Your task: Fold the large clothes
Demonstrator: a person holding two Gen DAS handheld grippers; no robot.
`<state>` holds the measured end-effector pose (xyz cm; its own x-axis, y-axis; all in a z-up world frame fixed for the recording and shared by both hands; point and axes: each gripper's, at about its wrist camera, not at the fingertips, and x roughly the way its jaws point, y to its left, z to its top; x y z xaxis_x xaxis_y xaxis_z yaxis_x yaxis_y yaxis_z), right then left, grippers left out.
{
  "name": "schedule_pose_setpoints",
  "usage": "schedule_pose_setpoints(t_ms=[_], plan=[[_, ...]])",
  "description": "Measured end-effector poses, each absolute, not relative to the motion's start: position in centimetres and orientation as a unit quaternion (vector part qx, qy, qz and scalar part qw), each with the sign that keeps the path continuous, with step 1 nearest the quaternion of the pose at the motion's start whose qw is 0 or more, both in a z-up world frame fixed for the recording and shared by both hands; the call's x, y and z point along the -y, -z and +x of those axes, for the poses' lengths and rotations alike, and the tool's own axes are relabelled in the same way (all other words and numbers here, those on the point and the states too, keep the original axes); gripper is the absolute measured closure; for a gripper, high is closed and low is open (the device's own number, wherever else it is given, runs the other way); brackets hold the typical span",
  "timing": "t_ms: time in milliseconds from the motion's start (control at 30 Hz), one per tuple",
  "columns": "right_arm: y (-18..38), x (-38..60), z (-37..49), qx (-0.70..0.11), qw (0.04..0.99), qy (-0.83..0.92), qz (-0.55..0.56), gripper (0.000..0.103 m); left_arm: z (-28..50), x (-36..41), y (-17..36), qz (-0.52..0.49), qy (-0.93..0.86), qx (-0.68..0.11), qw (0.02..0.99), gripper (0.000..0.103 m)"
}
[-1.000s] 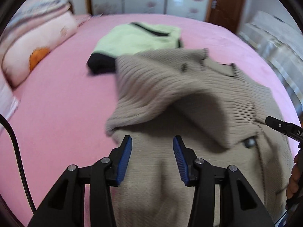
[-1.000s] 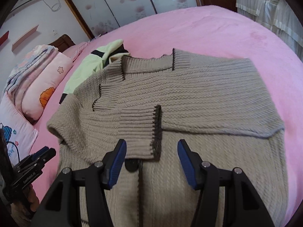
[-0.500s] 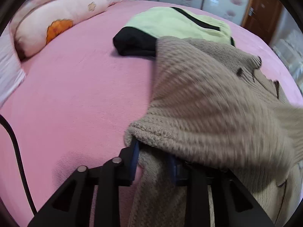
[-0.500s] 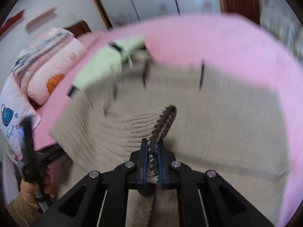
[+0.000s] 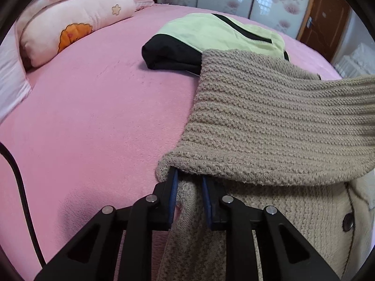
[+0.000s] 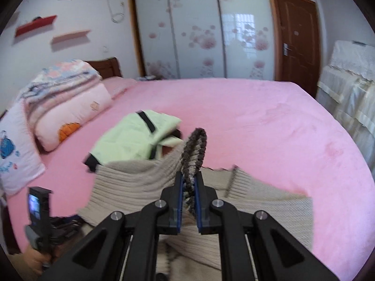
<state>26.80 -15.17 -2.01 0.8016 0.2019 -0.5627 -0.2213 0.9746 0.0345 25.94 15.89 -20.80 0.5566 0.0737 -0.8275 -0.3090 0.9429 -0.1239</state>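
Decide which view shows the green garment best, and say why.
The left wrist view: the green garment lies sharp and close there, folded on the pink bed, its black trim clear, its near edge under the sweater. The right wrist view shows it smaller and blurred, beyond the sweater cuff.

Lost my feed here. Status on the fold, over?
Left gripper jaws closing on cardigan edge. Right gripper shut on cuff. Green garment touches cardigan.
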Motion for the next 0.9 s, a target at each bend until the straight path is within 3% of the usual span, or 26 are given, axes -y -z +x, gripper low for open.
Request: schedule_pose_setpoints(t_ms=[267,433,667,800,900], plan=[[-6.6,9.0,24.7,-0.195,0.958,-0.211,-0.013,0.095,25.0,-17.4,21.0,-0.195,-0.102,-0.434,0.874,0.085],[-6.1,9.7,26.6,-0.204,0.967,-0.149,-0.035,0.095,25.1,-17.0,20.9,-0.181,-0.100,-0.435,0.876,0.085],[6.4,20.1,32.4,-0.380,0.925,0.009,-0.005,0.095,25.3,-15.8,20.9,-0.141,-0.093,-0.441,0.882,0.084],[14.8,24.7,33.6,-0.497,0.864,0.075,0.006,0.089,25.7,-15.4,20.8,-0.114,-0.080,-0.456,0.879,0.076],[16.5,28.1,32.4,-0.520,0.847,0.095,0.057,0.086,25.3,-15.4,19.9,-0.098,-0.043,-0.471,0.876,0.070]])
